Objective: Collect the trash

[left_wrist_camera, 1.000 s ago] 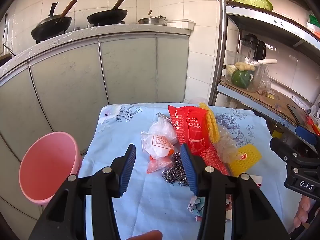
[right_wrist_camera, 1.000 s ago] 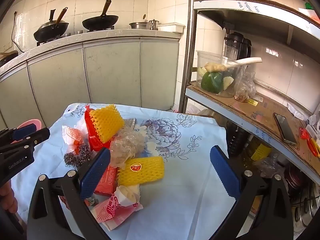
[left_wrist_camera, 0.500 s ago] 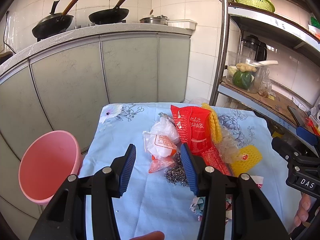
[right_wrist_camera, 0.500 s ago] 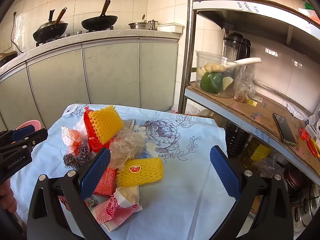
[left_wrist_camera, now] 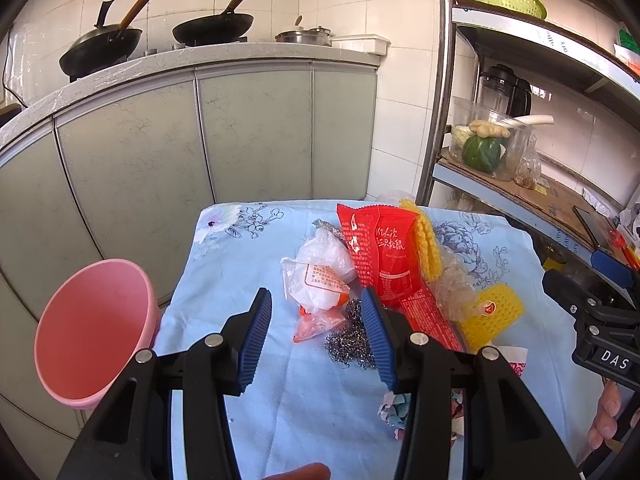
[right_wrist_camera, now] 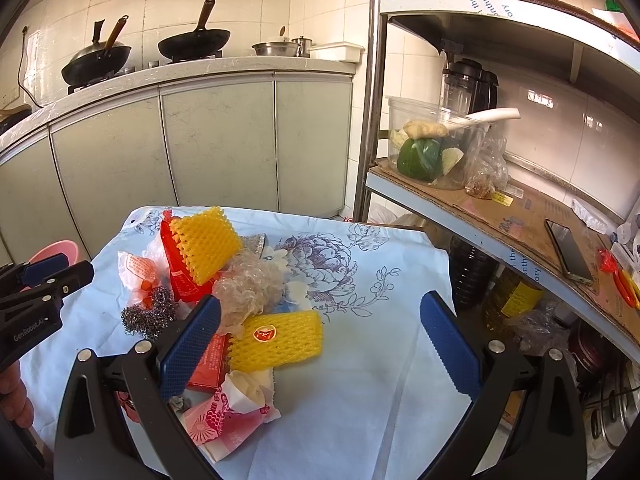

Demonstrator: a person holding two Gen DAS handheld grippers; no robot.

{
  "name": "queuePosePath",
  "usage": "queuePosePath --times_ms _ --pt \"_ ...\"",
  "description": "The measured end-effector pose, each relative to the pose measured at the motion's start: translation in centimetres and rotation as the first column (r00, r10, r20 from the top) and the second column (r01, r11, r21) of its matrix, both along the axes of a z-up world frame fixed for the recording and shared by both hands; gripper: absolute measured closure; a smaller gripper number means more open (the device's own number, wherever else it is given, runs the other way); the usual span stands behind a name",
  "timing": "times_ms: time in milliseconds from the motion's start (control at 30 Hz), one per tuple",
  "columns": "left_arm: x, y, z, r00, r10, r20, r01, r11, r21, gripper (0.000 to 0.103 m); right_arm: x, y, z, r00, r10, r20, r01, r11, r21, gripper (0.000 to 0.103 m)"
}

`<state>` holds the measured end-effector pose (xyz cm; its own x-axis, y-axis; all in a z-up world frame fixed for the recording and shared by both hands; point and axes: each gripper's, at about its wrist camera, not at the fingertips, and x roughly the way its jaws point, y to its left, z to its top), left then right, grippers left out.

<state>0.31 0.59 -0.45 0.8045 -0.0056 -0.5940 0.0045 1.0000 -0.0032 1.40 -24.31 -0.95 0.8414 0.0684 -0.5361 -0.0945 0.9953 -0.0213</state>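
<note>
Floral-clothed table [right_wrist_camera: 360, 400], trash pile [left_wrist_camera: 384, 276]

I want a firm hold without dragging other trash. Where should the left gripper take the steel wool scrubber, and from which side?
Grip the steel wool scrubber across its springy bulk, from above on its bare near-left side; the red wrapper crowds its right. The left gripper, open, already hovers near.

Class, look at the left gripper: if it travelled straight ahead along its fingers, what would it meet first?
Most likely the steel wool scourer just ahead of the open left gripper, or the white plastic bag beside it; depth is unclear.
</note>
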Motion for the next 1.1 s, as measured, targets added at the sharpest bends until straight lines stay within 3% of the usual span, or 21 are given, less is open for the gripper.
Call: queuePosePath --times_ms 1100 --pt "0.2 0.7 -1.1 1.000 0.007 -0.021 -0.008 1.000 -0.010 0.057 0.5 -0.5 -0.7 1.000 -0.015 -0.015 0.015 1.000 0.003 0.003"
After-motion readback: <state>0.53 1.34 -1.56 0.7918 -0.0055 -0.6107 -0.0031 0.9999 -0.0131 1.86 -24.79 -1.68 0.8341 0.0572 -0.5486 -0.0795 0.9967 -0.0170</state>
